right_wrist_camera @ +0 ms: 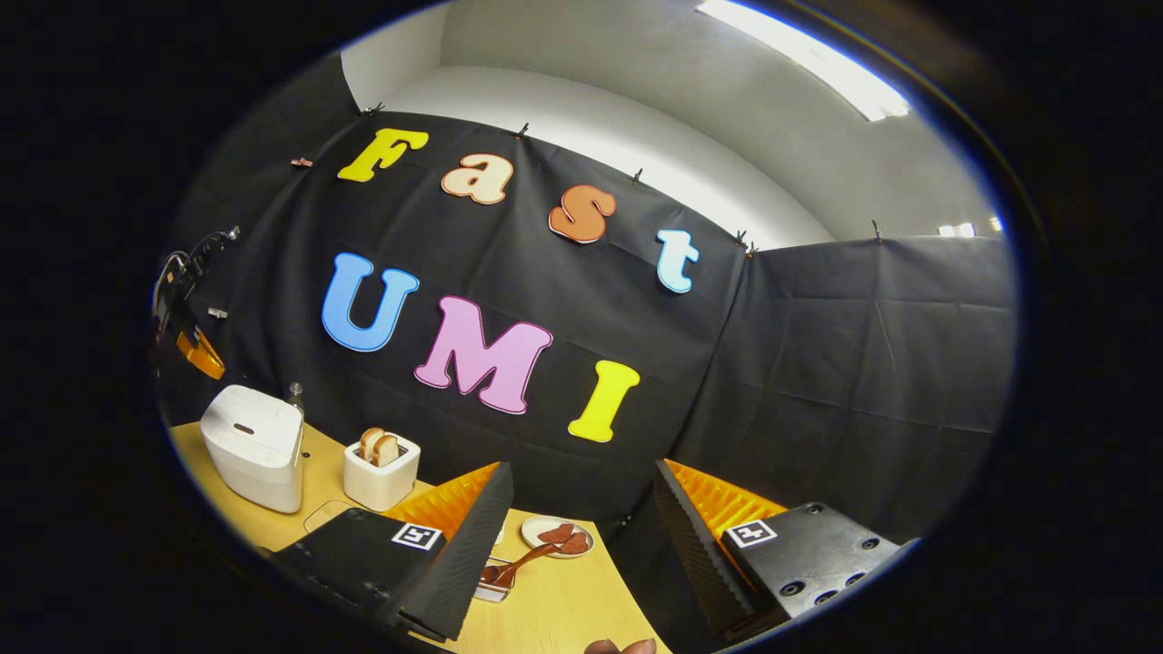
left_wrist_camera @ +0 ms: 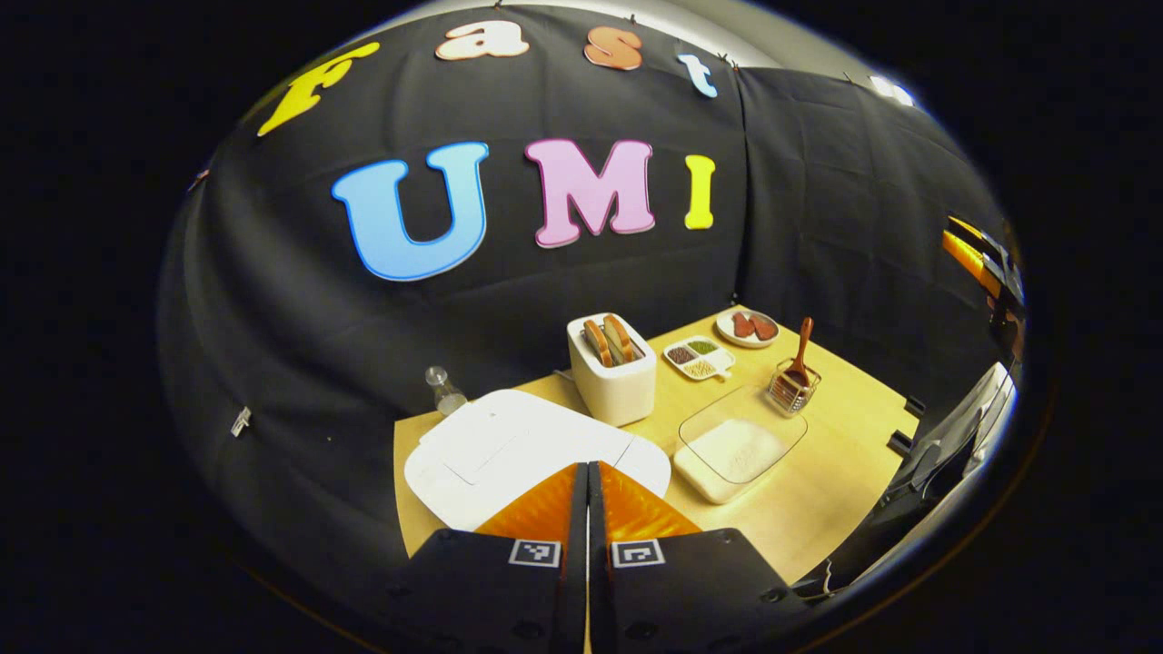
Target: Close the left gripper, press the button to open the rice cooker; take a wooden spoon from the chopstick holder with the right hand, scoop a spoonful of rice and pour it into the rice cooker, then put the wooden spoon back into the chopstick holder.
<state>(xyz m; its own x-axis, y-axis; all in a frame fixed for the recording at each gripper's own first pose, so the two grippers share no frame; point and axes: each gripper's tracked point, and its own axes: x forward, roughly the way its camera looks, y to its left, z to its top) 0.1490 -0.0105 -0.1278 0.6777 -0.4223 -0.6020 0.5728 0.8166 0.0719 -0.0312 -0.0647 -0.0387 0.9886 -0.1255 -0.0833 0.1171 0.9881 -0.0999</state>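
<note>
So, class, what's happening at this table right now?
A person holds a gripper in each hand. The left gripper is shut and hovers above the closed rice cooker, apparently about to press its button. The right gripper is open, holding nothing. The wooden spoon stands in its holder, beside the container of rice, so scooping hasn't begun.

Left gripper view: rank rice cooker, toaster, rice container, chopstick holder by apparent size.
1. rice cooker, though it sits nearest the camera
2. rice container
3. toaster, close to the container, so unsure
4. chopstick holder
</note>
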